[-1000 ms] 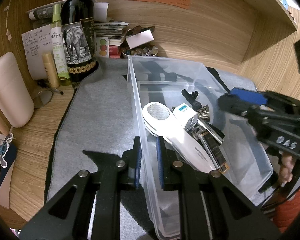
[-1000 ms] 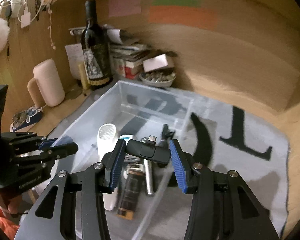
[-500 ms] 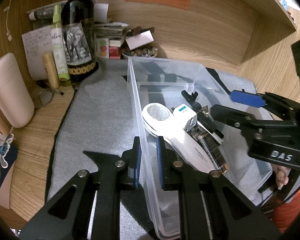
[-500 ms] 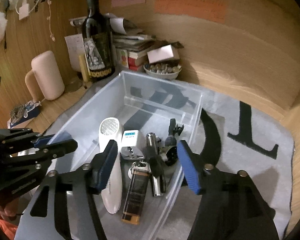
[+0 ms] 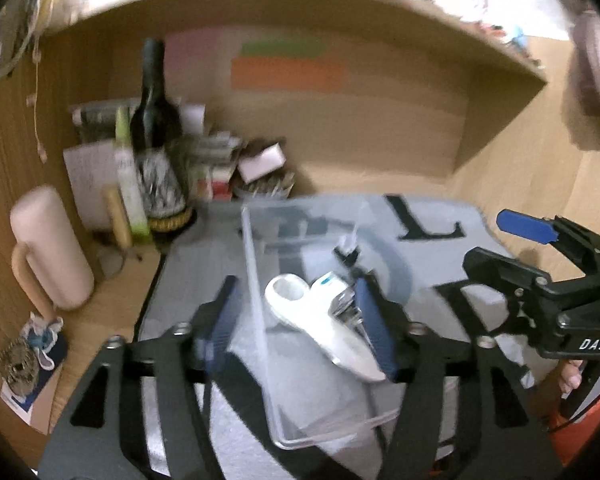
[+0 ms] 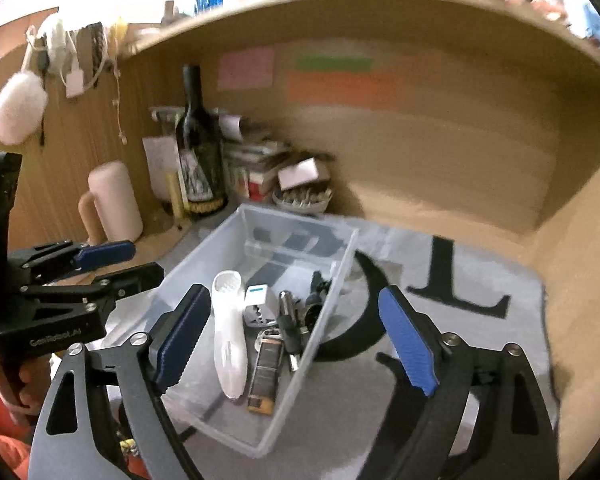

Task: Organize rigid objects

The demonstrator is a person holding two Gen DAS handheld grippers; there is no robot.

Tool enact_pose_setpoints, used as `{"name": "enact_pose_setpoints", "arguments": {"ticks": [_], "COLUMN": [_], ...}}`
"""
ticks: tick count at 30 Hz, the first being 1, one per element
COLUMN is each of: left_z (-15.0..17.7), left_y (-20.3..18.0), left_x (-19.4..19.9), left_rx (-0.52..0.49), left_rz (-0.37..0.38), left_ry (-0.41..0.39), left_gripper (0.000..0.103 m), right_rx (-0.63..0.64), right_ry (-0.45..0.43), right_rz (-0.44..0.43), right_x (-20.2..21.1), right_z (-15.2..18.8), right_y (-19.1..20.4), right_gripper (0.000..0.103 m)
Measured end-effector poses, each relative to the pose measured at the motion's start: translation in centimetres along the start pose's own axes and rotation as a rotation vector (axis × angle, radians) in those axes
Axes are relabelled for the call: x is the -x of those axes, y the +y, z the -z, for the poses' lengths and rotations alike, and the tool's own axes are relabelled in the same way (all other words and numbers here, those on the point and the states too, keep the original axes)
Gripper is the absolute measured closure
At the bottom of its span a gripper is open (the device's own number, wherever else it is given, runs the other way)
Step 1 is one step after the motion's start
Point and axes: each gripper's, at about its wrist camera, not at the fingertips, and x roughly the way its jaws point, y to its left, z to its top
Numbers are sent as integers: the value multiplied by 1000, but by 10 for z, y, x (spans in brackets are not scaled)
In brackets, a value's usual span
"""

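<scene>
While the left gripper (image 5: 296,330) hangs wide open over the clear plastic bin (image 6: 342,264) on the grey mat (image 6: 480,344), a white handheld device (image 6: 230,344), white adapter (image 6: 260,304), brown lighter (image 6: 265,376) and dark metal pieces (image 6: 300,316) lie inside; the right gripper (image 6: 296,344) is open too, holding nothing.

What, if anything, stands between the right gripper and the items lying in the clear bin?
Nothing visible does. The right gripper hangs open above the clear plastic bin, which has no lid, so the white handheld device, travel adapter and lighter lie exposed. The left gripper is off to the side.
</scene>
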Motion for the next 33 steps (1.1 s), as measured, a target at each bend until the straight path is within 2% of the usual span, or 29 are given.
{"name": "enact_pose_setpoints", "arguments": {"ticks": [3,4,6,10,16,33], "left_z": [-3,-3,-3,-2,1,7], "left_y": [-13,-15,-21,-30,-41,-48], "left_x": [20,26,39,61,83,99], "left_rx": [-22,-24,-19,-22,-29,-55], "left_rz": [11,12,22,9,14,3], "left_ry": [-77,-95,-151,-230,-293,-335], "left_gripper": [31,19,5,2,0,0], "right_rx": [-13,-17,-24,-32,-59,-63], "right_ry": [-58,-78,-125,-185,-236,-273], "right_rz": [31,43,72,109,128,139], "right_x": [20,27,40,63,86,105], "right_z": [1,1,3,7,16,22], "right_y": [-3,-4,-6,-8,-10,-7], "right_gripper": [9,5,0,0,0,0]}}
